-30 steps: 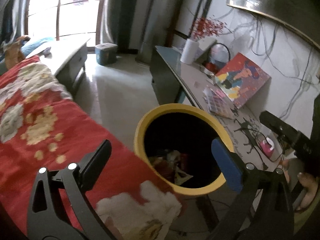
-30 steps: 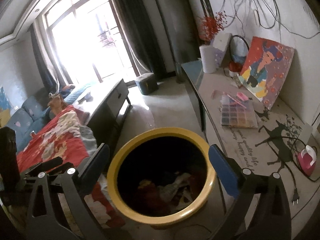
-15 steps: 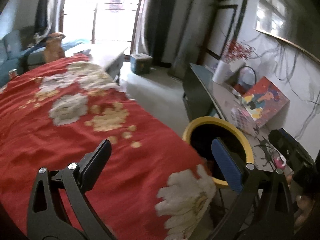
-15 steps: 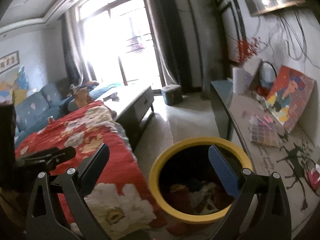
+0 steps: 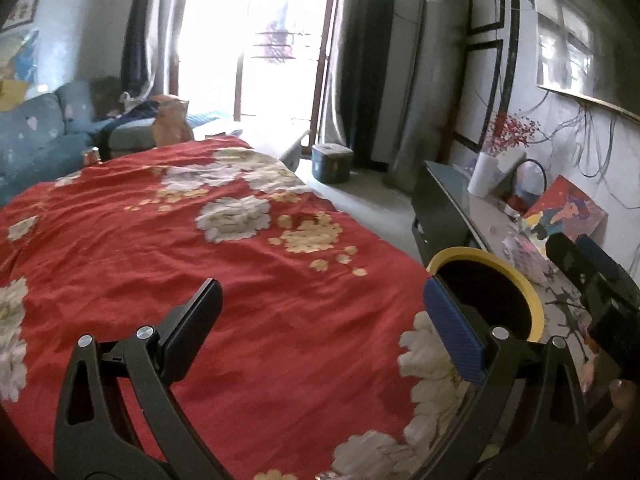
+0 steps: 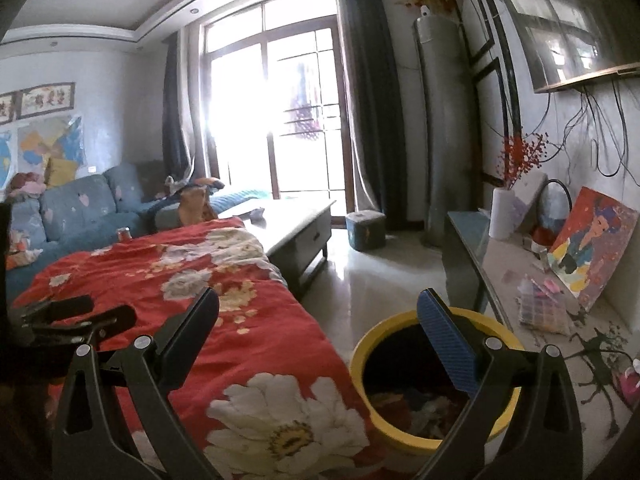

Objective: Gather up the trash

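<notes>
Trash bin [image 6: 432, 380] now farther right, off-center.

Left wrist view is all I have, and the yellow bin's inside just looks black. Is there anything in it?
Observer: Yes. The right wrist view looks down into the yellow bin, and crumpled trash lies at its bottom.
Operator: Is the right hand-held gripper carrying anything?
Observer: No. It is open, with nothing between its fingers.
Operator: What is beyond the red blanket?
Observer: A low coffee table with a small object on top, too blurred to name.
</notes>
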### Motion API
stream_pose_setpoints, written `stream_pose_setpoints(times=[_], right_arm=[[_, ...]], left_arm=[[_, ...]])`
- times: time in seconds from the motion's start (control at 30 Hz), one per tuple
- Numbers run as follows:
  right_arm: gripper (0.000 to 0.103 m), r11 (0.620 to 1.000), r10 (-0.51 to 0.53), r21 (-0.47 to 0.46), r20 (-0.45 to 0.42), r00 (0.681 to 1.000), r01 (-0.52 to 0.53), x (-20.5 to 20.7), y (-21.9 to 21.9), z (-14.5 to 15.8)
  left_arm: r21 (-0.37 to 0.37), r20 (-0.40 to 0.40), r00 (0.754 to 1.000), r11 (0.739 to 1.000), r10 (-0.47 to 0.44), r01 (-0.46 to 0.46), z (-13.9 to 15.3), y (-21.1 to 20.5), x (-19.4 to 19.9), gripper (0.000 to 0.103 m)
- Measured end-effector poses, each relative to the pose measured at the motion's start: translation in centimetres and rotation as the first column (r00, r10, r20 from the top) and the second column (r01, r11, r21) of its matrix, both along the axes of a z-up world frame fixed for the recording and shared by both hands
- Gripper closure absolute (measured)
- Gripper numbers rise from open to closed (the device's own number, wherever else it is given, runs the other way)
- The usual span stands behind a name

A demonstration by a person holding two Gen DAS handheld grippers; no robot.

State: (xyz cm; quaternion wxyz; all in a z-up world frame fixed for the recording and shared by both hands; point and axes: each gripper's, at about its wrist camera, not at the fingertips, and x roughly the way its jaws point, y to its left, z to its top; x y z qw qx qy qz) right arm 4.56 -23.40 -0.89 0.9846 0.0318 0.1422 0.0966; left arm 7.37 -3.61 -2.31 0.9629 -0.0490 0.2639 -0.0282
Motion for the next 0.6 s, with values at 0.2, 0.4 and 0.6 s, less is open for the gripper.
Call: stream_pose_setpoints(times=[0.2, 0.4, 0.6], right_arm=[[0.006, 1.0, 0.022, -0.003, 0.016, 1.0, -0.022, -0.5, 0.9, -0.5], [0.006, 1.0, 0.025, -0.01, 0.024, 0.999, -0.025, -0.8, 1.2, -0.6], [0.006, 1.0, 0.027, -0.011, 0.023, 0.999, -0.027, -0.9, 1.2, -0.7]], left_arm=[[0.006, 0.045, 0.999, 0.999, 0.031, -0.031, -0.1, 0.7, -2.0, 0.011], [0.013, 0.064, 0.997, 0.999, 0.038, -0.039, 0.3, 0.8, -2.5, 0.011], [0.026, 0.073, 0.997, 0.999, 0.04, -0.042, 0.2, 0.5, -2.6, 0.011]])
